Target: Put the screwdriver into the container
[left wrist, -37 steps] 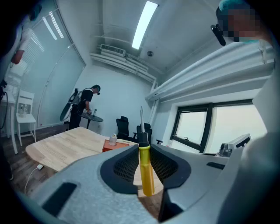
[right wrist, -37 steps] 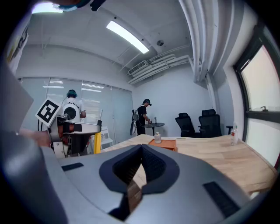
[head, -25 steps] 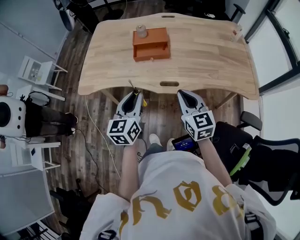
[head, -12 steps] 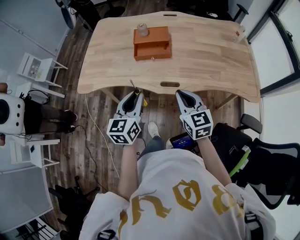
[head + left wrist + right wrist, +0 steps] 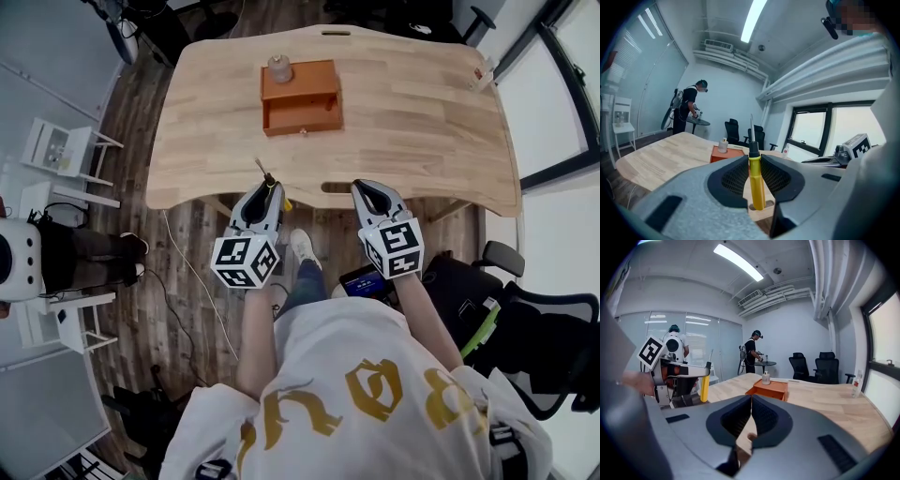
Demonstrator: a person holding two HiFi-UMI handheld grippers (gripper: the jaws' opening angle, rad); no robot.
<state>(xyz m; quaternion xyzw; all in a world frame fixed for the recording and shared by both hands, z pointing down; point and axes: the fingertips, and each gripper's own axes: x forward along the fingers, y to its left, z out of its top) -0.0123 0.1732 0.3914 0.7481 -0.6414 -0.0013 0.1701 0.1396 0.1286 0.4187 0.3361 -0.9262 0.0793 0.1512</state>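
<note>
My left gripper [image 5: 268, 186] is shut on a screwdriver [image 5: 265, 175] with a yellow handle [image 5: 756, 180]. Its thin shaft [image 5: 751, 127] points up past the jaws of the left gripper [image 5: 754, 161]. The gripper hovers at the near edge of the wooden table [image 5: 422, 122]. The orange container [image 5: 300, 97] is an open box at the table's far middle, also seen as the orange container [image 5: 729, 153] ahead of the left jaws. My right gripper [image 5: 367, 187] sits beside the left one. The right gripper [image 5: 751, 404] is shut with nothing in it.
A small clear bottle [image 5: 279, 67] stands on the container's back left part. Another small bottle [image 5: 483, 71] is at the table's far right corner. A black office chair [image 5: 534, 328] is at my right, a white shelf [image 5: 58, 150] at the left. Other people [image 5: 753, 352] stand far behind.
Both grippers have come forward to the table's near edge, the left one still holding the screwdriver. The jaws have not changed.
</note>
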